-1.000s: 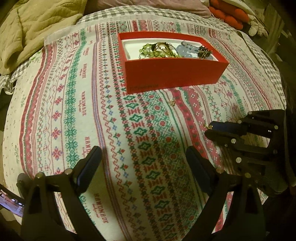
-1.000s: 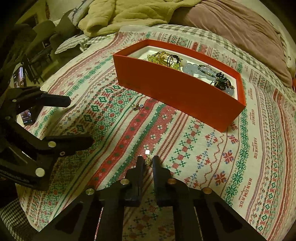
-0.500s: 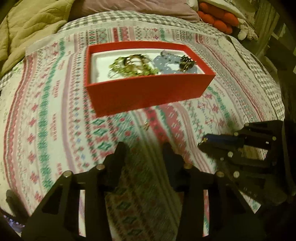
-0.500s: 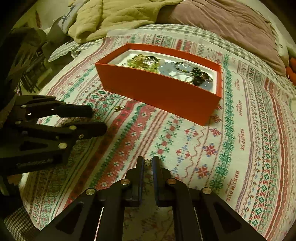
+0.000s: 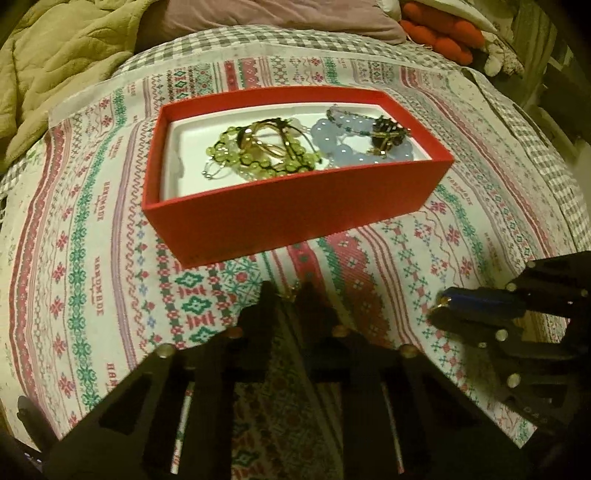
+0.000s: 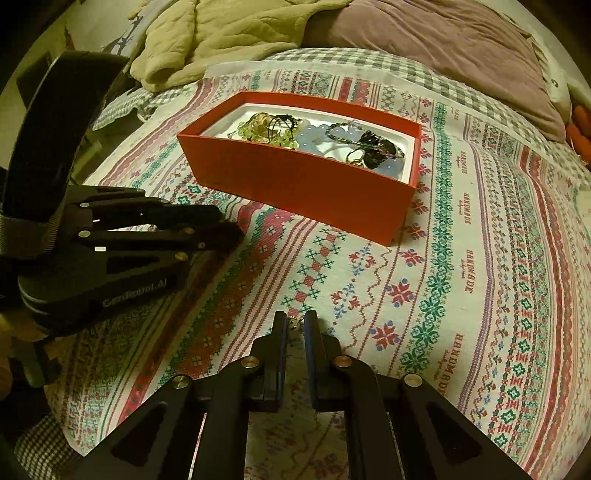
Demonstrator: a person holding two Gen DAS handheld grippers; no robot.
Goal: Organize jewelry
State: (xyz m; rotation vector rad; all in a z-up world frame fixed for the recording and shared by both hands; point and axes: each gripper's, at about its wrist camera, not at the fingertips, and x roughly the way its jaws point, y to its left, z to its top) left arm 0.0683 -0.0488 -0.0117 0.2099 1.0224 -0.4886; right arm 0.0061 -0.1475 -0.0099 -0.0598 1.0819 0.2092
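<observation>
Red box, rectangular, matte cardboard walls, white lining, sits mid-frame in both views on a woven cloth with red and green cross-stitch stripes, spread over a bed. Inside, left part: green bead bracelet, faceted glossy beads, tangled with gold rings. Right part: pale blue round beads, smooth, with a dark clip on top. Same pile shows in the right wrist view, blue beads centre, dark piece at the right end.

Left hand-held gripper, black plastic, bottom centre of its frame, fingers nearly together, clenched on a small gold earring lying on the cloth just in front of the box's near wall. In the right wrist view it reaches in from the left edge, tips low at the cloth.

Right hand-held gripper, bottom centre, blue-padded fingers narrowly apart, grasping a tiny gold charm at the tips, above the cloth, well apart from the box. Left view shows it at lower right, gold glint at the tip.

Olive quilt and mauve pillow lie behind.
</observation>
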